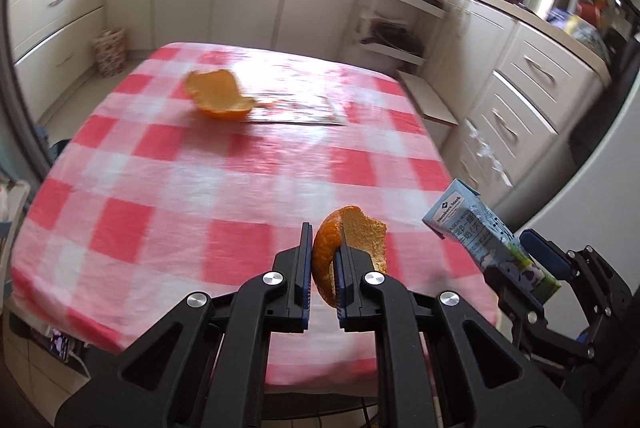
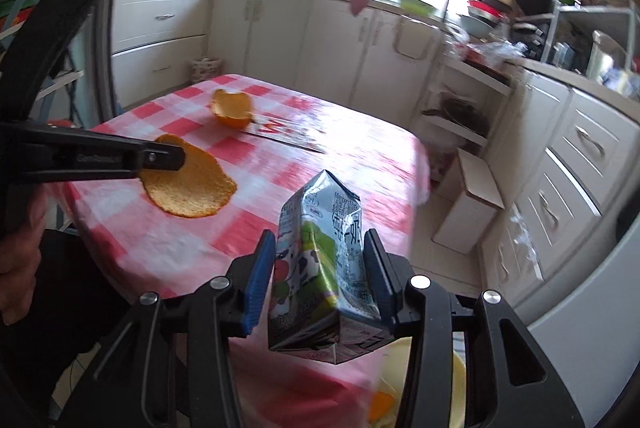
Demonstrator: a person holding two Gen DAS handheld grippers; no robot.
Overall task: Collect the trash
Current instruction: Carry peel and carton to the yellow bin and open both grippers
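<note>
My left gripper [image 1: 323,248] is shut on a piece of orange peel [image 1: 352,240] and holds it above the near part of the red-and-white checked table [image 1: 200,188]. In the right wrist view this held peel [image 2: 192,188] hangs from the left gripper [image 2: 176,158]. My right gripper [image 2: 320,264] is shut on a crumpled milk carton [image 2: 320,260], held off the table's near right corner; the carton also shows in the left wrist view [image 1: 480,232]. A second orange peel [image 1: 218,94] lies on the far part of the table beside a flat foil wrapper [image 1: 296,114].
A pale container with orange scraps [image 2: 400,388] sits below my right gripper. A white bin [image 2: 472,204] stands on the floor right of the table. Cream kitchen cabinets [image 1: 528,92] line the back and right. A patterned basket [image 1: 110,50] stands on the floor at far left.
</note>
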